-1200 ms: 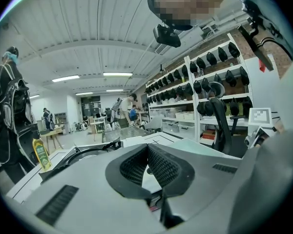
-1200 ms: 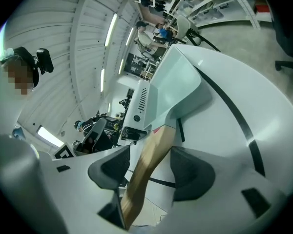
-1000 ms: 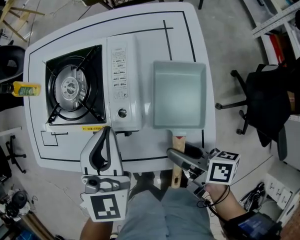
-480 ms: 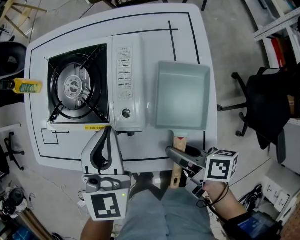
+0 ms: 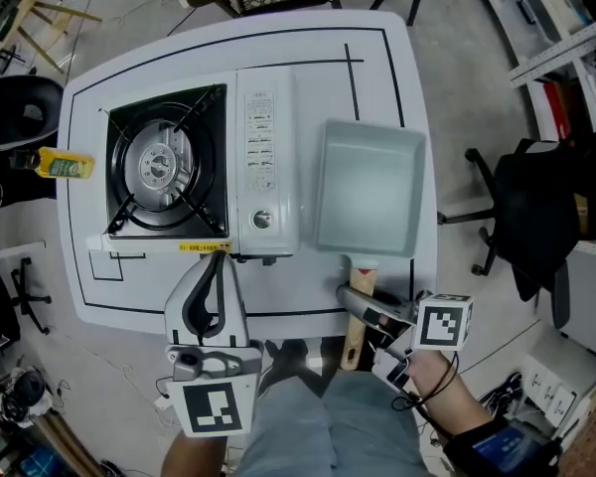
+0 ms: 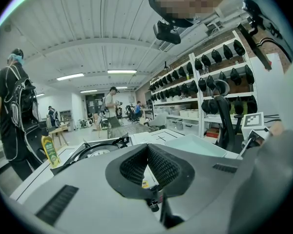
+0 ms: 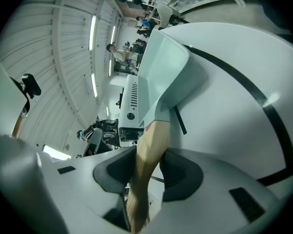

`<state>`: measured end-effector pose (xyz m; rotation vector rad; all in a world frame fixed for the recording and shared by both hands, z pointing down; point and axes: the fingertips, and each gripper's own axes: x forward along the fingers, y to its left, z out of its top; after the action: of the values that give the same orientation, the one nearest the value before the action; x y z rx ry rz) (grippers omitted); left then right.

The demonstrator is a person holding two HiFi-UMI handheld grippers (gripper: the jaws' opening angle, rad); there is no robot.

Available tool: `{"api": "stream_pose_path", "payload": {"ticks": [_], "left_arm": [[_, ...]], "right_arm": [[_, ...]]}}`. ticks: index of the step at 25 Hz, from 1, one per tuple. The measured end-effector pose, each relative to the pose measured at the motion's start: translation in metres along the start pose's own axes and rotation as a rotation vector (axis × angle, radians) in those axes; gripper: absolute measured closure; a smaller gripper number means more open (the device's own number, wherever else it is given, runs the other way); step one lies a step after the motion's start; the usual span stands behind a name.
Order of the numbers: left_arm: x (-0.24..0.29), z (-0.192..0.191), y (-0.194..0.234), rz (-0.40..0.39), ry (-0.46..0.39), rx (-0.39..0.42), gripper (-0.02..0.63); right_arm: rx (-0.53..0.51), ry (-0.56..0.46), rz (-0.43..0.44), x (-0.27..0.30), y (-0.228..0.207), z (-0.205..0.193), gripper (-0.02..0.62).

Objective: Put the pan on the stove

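Pan: the grey-blue rectangular pan (image 5: 370, 189) sits flat on the white table (image 5: 377, 63), just right of the stove (image 5: 268, 117) and not on it.
Handle: its wooden handle (image 5: 352, 344) sticks out past the near table edge, towards the person.
Right claw: the right gripper (image 5: 353, 299) has just been closing. The wooden handle (image 7: 149, 150) is between its jaws, with both dark pads against the wood.
Left claw: the left gripper (image 5: 214, 261) hovers at the near table edge in front of the stove, jaws together with nothing in them.
Burner: the round burner (image 5: 162, 167) is at the stove's left end, well apart from the pan, with the control panel (image 5: 261, 162) between them.
Bottle: a yellow bottle (image 5: 58, 164) shows just beyond the table's left edge.
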<state>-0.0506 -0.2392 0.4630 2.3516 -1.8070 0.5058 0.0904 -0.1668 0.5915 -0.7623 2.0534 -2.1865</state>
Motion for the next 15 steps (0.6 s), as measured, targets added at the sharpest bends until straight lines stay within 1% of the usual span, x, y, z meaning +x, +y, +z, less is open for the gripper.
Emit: {"api": "stream_pose_path", "payload": {"ticks": [4, 7, 15], "left_arm": [[-0.006, 0.003, 0.004, 0.012, -0.007, 0.003, 0.589], [-0.013, 0.01, 0.006, 0.014, -0.013, 0.0, 0.589], [-0.041, 0.032, 0.014, 0.054, -0.048, -0.007, 0.589]], "right_arm": [[0.047, -0.033, 0.037, -0.002, 0.001, 0.003, 0.446], [0.038, -0.058, 0.087, -0.003, 0.01, 0.008, 0.451], [0.048, -0.058, 0.124, -0.003, 0.022, 0.002, 0.457]]}}
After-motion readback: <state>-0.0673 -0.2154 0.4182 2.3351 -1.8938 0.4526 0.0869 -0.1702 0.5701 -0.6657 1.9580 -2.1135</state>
